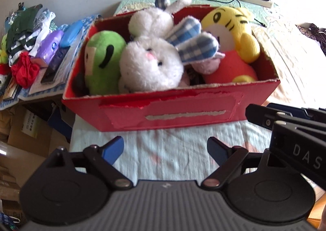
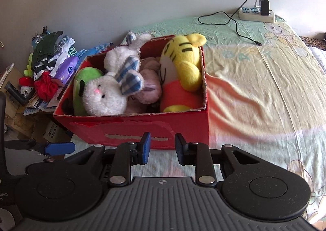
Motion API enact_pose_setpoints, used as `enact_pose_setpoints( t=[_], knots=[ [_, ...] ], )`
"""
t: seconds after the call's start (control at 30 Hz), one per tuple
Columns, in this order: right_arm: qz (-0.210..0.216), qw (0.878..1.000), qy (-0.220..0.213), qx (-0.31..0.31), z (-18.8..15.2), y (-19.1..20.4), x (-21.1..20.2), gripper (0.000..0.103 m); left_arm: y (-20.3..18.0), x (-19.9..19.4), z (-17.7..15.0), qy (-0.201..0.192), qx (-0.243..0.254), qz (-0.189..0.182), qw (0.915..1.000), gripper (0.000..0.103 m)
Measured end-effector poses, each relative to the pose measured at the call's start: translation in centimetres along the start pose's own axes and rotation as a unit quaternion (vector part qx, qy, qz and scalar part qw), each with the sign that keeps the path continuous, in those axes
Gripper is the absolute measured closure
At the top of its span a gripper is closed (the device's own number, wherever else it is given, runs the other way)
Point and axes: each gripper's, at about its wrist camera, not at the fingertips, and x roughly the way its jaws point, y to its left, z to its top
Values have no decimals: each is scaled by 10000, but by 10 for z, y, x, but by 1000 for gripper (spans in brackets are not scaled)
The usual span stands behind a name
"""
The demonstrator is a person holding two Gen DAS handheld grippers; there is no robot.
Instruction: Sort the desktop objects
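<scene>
Box, red cardboard, sits on the bed straight ahead in the left wrist view, long axis running left to right, open top up. Its front face carries a torn label patch; nothing on it can be read. Packed inside, left to right: green plush upright, white rabbit face toward the camera with blue checked ears thrown up and to the right, yellow tiger leaning toward the right wall. Left gripper is near the box front, not touching, fingers spread wide, nothing between them. The other gripper's body enters at the right edge, printed "DAS" with the rest cut off. Left of the box, a heap of clothes and packets; print there is too small to read.

Right wrist view: box seen more from its right corner, long axis slanting from near right to far left. Rabbit and tiger lie as noted above. Right gripper is just short of the box front, fingers apart by a narrow gap, gripping nothing. A power strip with a black charger lies at the far end of the bed, cable trailing across the sheet.
</scene>
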Motion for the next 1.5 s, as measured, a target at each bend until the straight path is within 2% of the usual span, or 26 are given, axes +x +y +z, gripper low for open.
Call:
enact_pose_setpoints(
  t=[0.23, 0.43, 0.67, 0.77, 1.13, 1.17, 1.2, 1.27, 1.5],
  knots=[
    [-114, 9992, -377, -70, 22, 17, -6, 75, 21, -13, 19, -226, -44, -105, 9997, 14],
    [-234, 9985, -492, 25, 37, 27, 1, 71, 35, -10, 38, -281, -37, -77, 9996, 14],
    [-437, 9980, -399, 223, 47, 30, 15, 66, 45, 3, 52, -229, -69, 48, 9997, 14],
    [-509, 9975, -407, 256, 51, 33, 19, 56, 49, 9, 56, -206, -111, -63, 9997, 14],
    [-680, 9960, -402, 425, 62, 30, 31, 48, 49, 22, 73, -126, -2, -111, 9999, 13],
    [-683, 9960, -399, 427, 62, 30, 32, 46, 49, 23, 74, -117, 14, -124, 9999, 12],
    [-685, 9960, -389, 419, 63, 31, 33, 45, 49, 24, 75, -120, 33, -103, 9999, 4],
    [-687, 9962, -375, 392, 65, 32, 35, 44, 51, 25, 78, -169, 52, -25, 9998, 4],
    [-783, 9951, -353, 498, 70, 31, 39, 43, 59, 27, 84, -161, 71, -166, 9997, 3]
  ],
)
